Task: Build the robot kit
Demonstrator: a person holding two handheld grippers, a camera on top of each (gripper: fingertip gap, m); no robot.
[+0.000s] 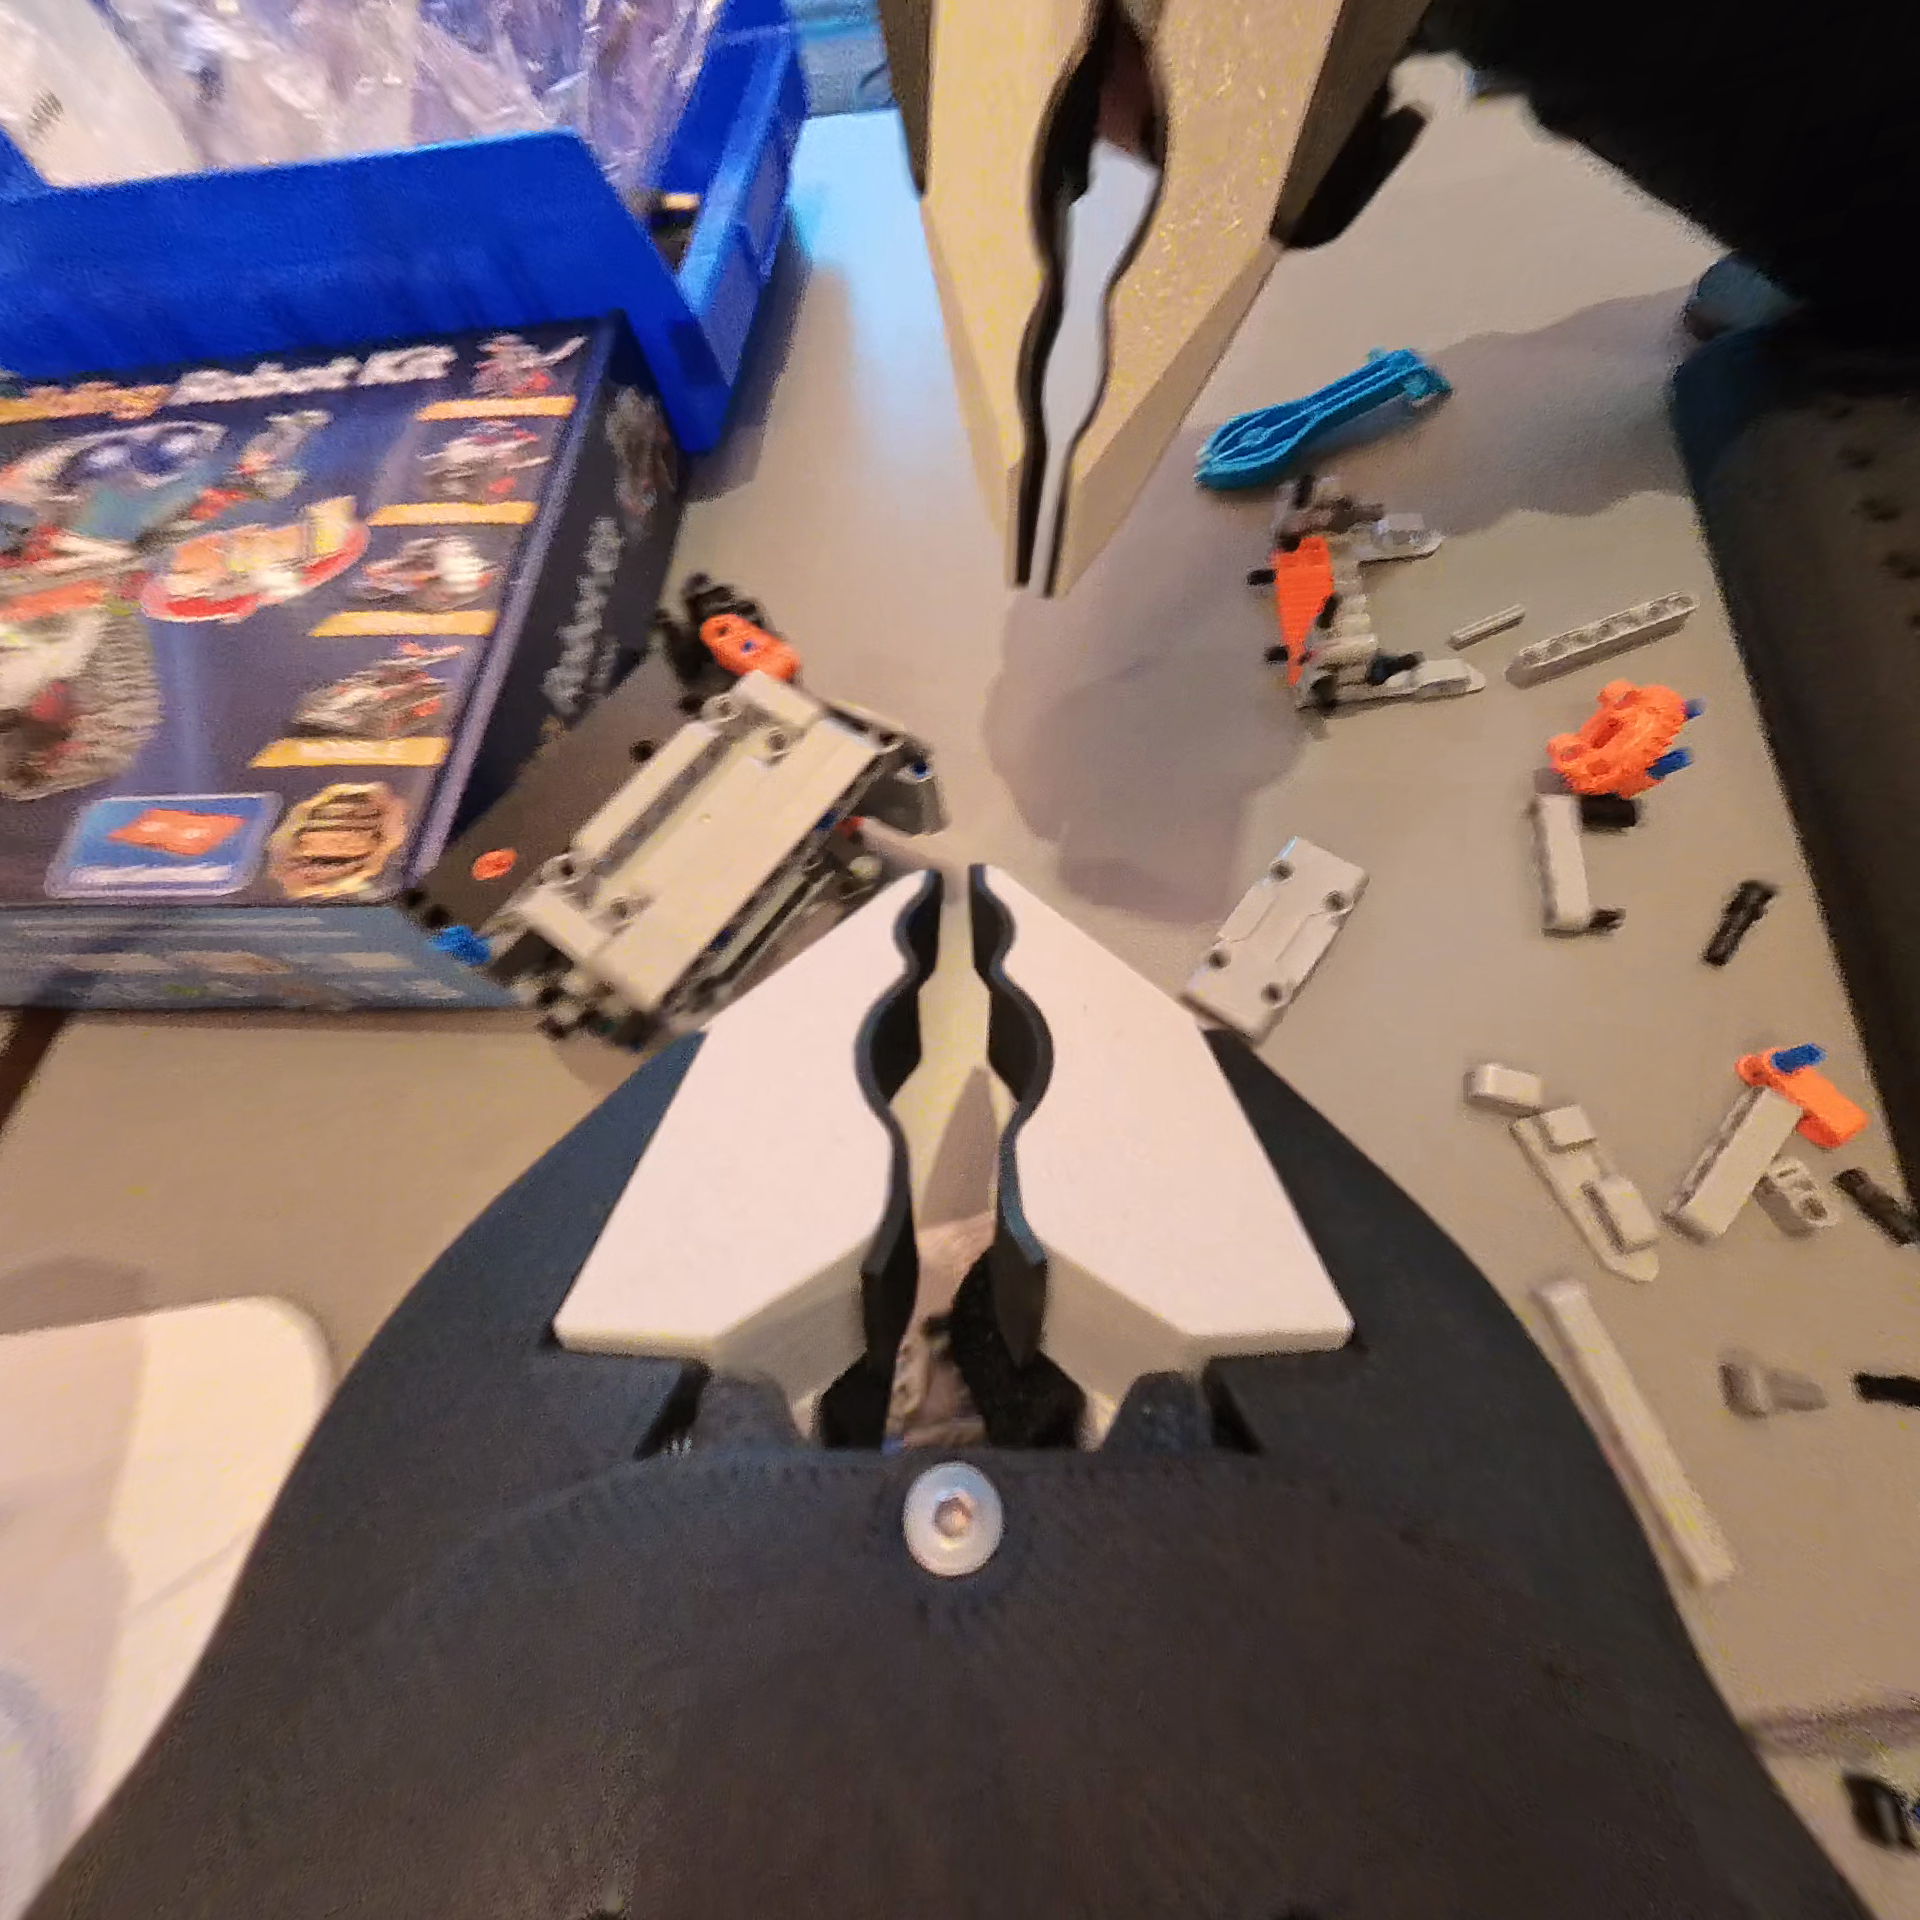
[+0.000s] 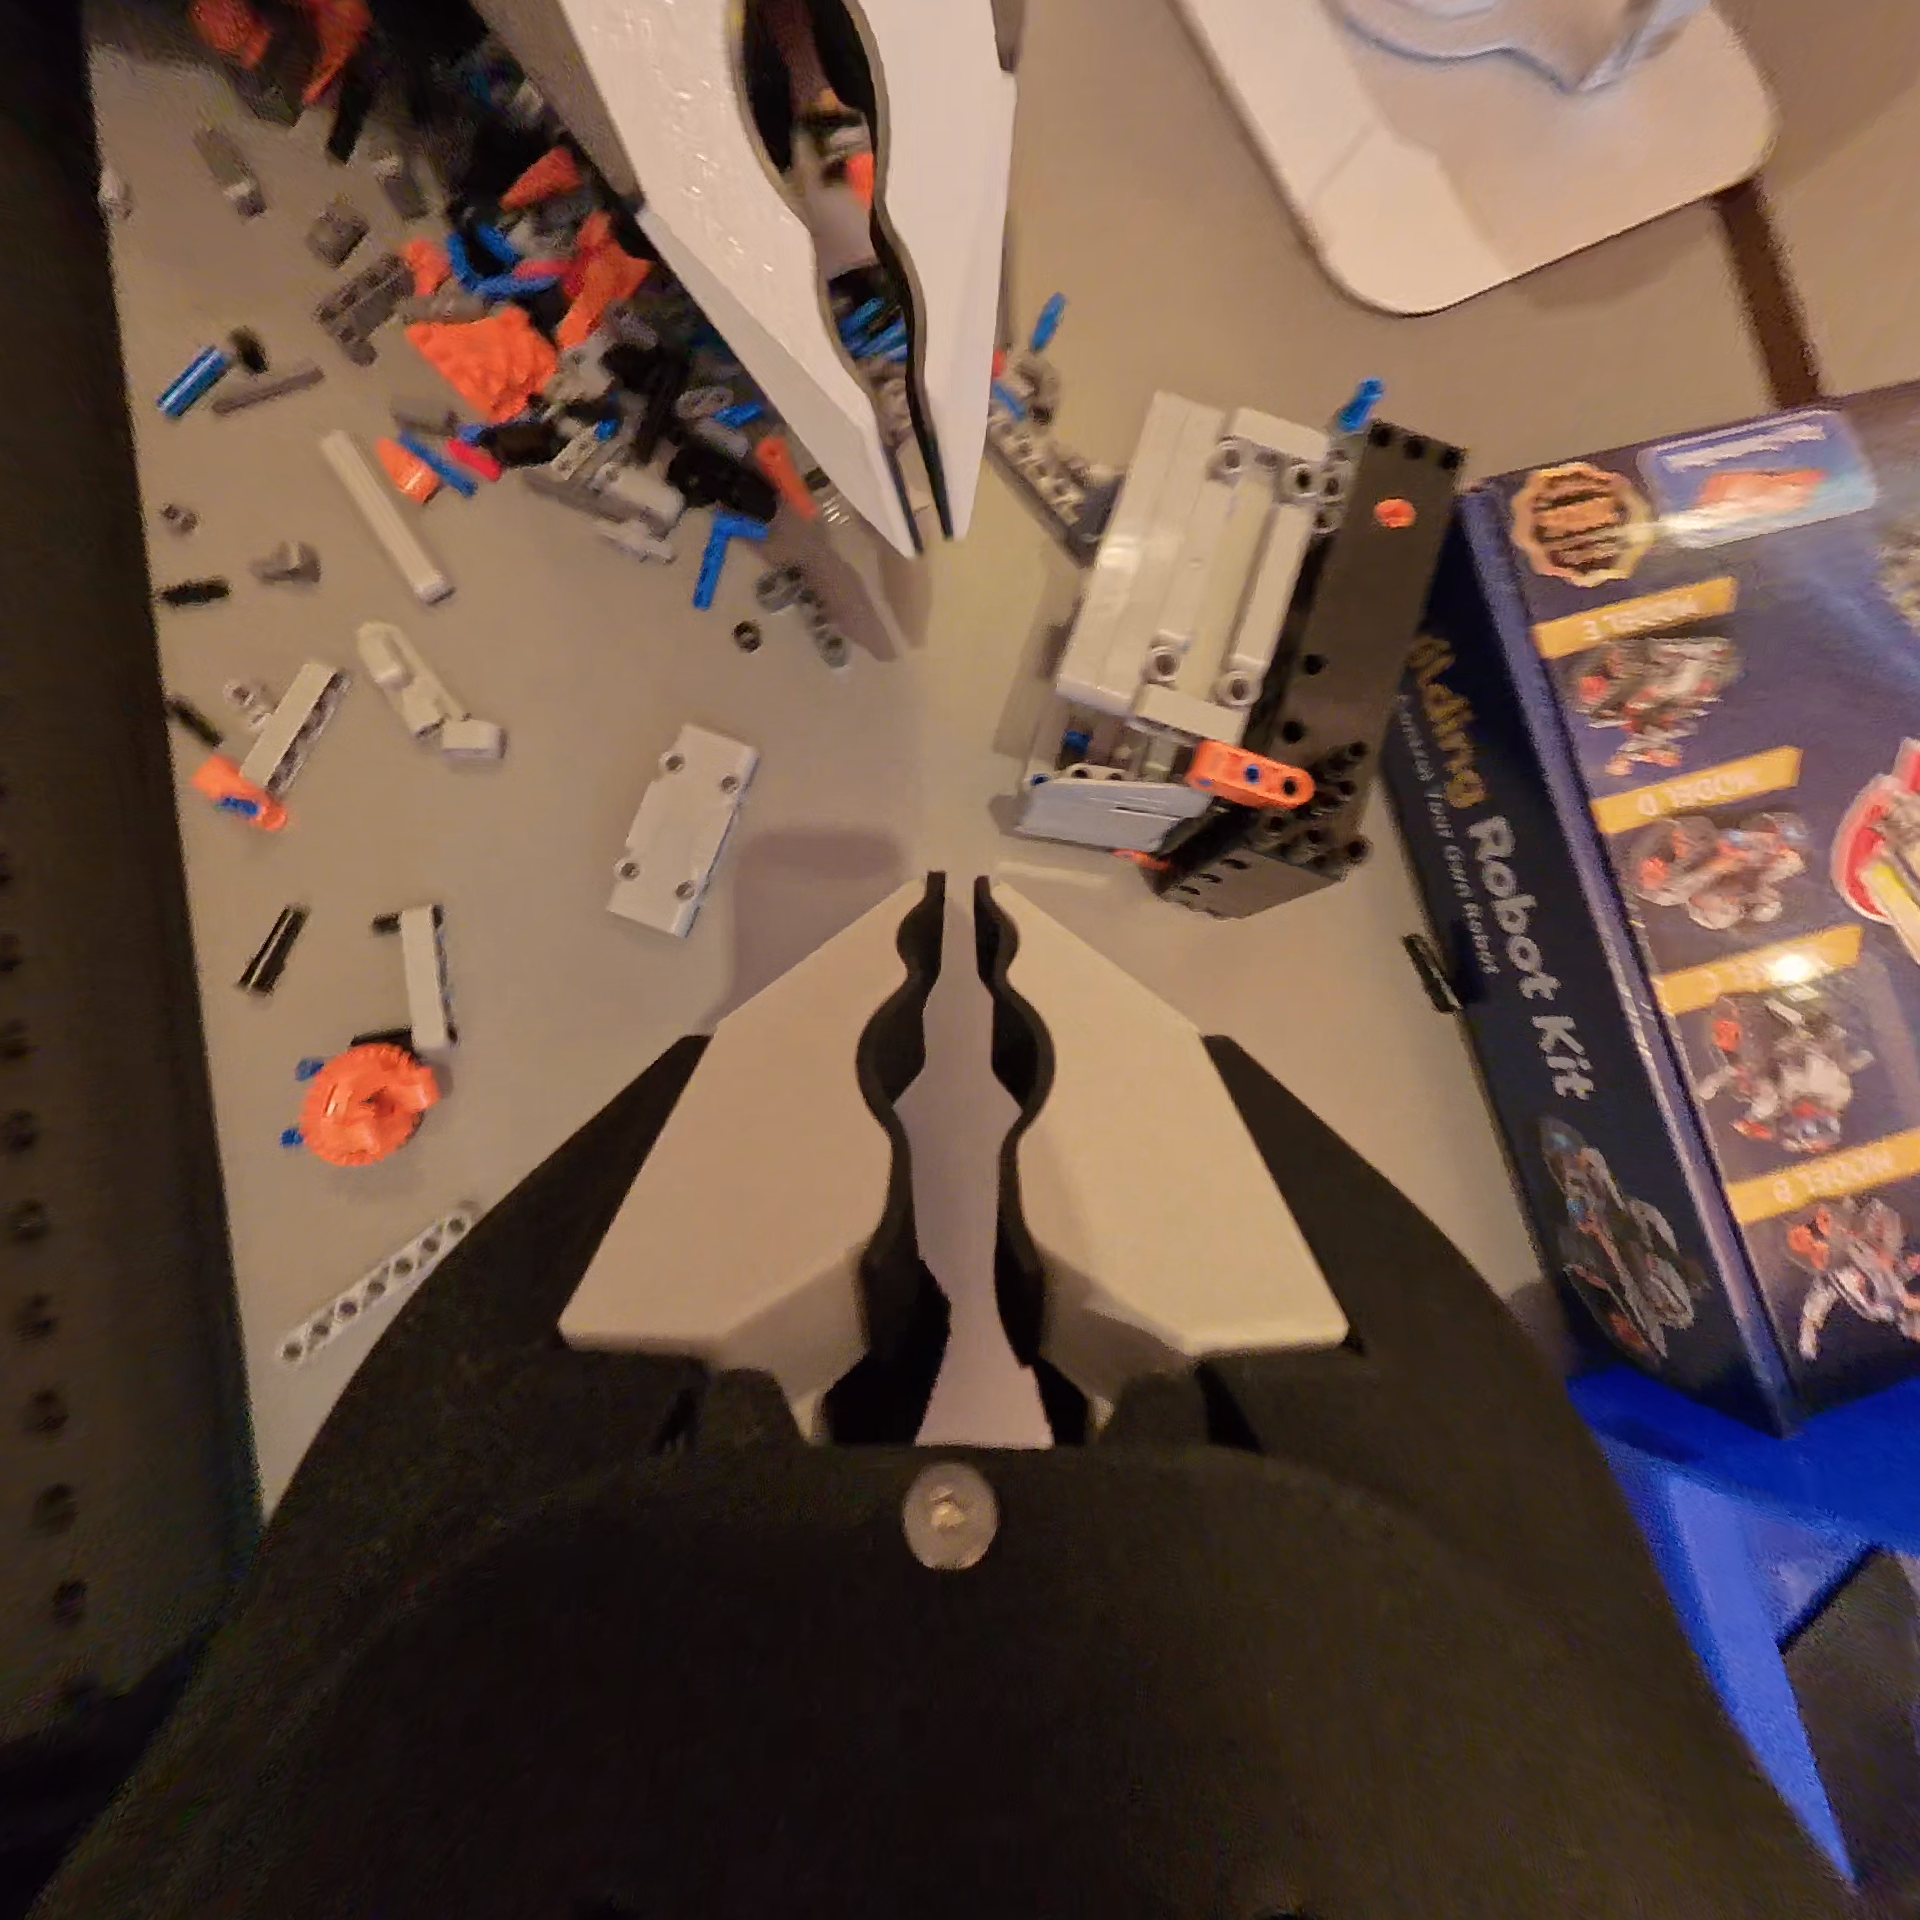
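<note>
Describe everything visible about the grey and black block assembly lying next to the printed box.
The block assembly is a partly built, plastic-looking brick model: pale grey panels with round pin holes on top, fixed along a long black perforated beam, with an orange connector and small blue pins at one end. It lies on its side on the grey table, close against the printed box; whether they touch is unclear. No gripper touches it: the left gripper and right gripper hover nearby, jaws nearly closed and empty.

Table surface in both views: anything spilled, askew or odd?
Yes. Loose building pieces lie scattered across the table, and the half-built grey and black assembly lies tilted against the kit box. Nothing looks damaged.
</note>
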